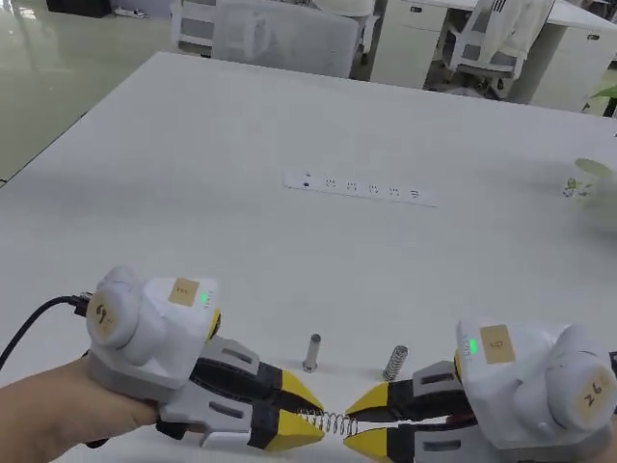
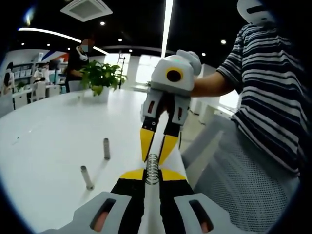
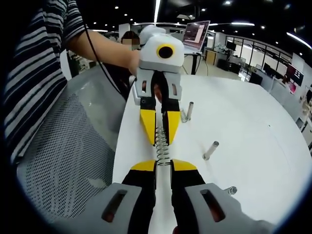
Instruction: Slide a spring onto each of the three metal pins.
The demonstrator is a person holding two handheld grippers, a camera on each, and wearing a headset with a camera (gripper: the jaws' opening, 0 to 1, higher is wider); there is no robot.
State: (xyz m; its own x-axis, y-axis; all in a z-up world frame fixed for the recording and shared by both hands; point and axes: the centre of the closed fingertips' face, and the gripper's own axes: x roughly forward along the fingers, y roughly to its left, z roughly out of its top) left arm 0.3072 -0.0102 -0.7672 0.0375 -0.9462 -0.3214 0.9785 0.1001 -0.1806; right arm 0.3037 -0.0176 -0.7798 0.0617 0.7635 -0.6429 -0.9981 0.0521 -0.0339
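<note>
Between left claw [image 1: 316, 422] and right claw [image 1: 352, 426]: spring [image 1: 334, 422], both pinching its ends

place: office | cues: swivel chairs [image 1: 280, 34], laptop [image 3: 197, 34], strip lights [image 2: 168, 19], potted plant [image 2: 100, 78]

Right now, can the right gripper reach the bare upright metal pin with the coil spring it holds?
Probably yes: the bare upright metal pin stands just beyond the right gripper, nothing between. But the left gripper also clamps the thin metal coil spring, so it likely must release first.
</note>
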